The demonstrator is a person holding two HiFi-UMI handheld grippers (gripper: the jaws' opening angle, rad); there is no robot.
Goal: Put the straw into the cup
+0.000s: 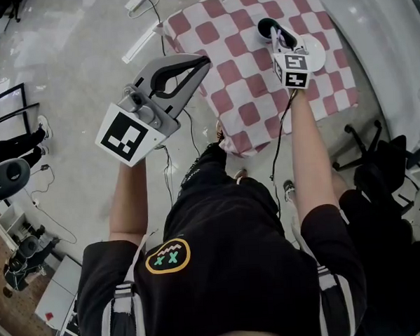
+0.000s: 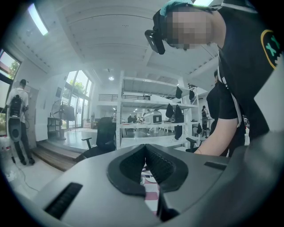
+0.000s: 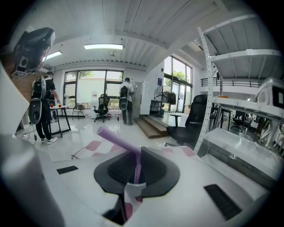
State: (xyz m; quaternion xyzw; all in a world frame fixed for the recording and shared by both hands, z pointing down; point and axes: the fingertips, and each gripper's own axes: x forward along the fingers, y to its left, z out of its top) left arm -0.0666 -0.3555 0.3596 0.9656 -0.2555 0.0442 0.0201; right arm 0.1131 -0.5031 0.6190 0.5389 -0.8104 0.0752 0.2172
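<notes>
Right gripper (image 3: 134,160) clamped on purple straw (image 3: 116,138), straw's lower end at rim of white cup (image 3: 133,192), near table (image 1: 249,114) far right corner, left gripper (image 1: 203,60) jaws together, empty, off table's left edge.

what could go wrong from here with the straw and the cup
1. The right gripper pinches the purple straw near its bend, with the long end sticking up sideways; it might swivel in the grip and miss.
2. In the head view the gripper covers part of the white cup, so aiming looks hard, and a nudge could tip it on the checkered cloth.
</notes>
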